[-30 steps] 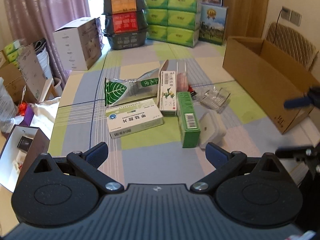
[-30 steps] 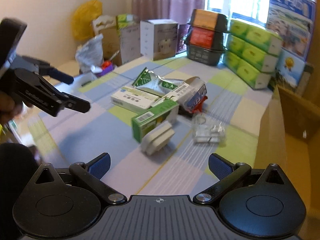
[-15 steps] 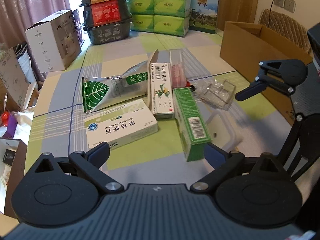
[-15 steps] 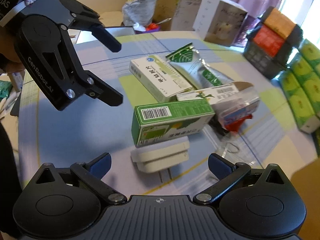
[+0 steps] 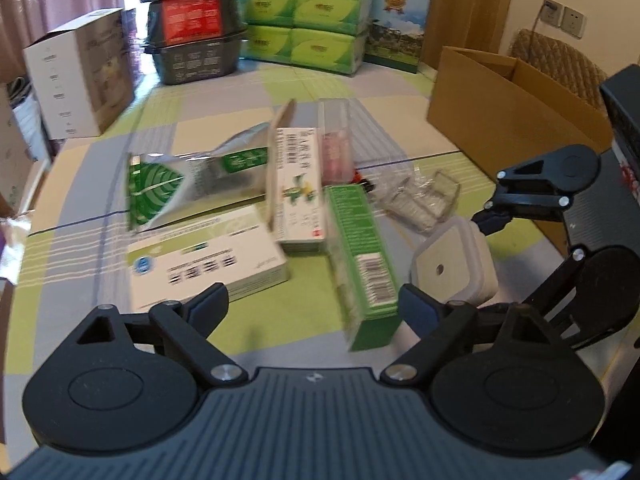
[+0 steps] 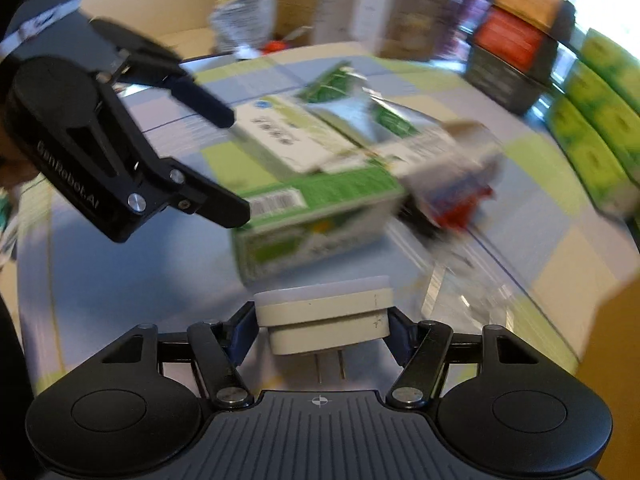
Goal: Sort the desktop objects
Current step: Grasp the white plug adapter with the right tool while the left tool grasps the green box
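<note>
The white plug (image 6: 322, 320) sits between the two fingers of the right gripper (image 6: 322, 324). The fingers press on its two sides, so the gripper is clamped on it. Its two metal pins point down toward the camera. In the left view the plug (image 5: 454, 266) shows as a white square block with a small dot in the middle, and the right gripper (image 5: 520, 236) reaches in around it from the right side.

Just left of the plug lies a long green box (image 5: 362, 256) with a bar code on top. They are close, but I cannot tell if they touch. Left of the green box lies a big white box (image 5: 204, 260) with a blue round mark. Behind the green box, away from the plug, is a thin white box (image 5: 298, 188), and left of that a shiny bag (image 5: 188, 184) with a green leaf on it. Behind the plug lies a clear plastic tray (image 5: 424, 200). Far behind and to the right of the plug stands an open brown carton (image 5: 504, 112).

The left gripper (image 5: 314, 304) has its fingers wide apart and holds nothing. It hangs in front of the green box and the big white box. In the right view it (image 6: 236, 168) shows to the left of the plug, above the striped cloth (image 6: 120, 280).
</note>
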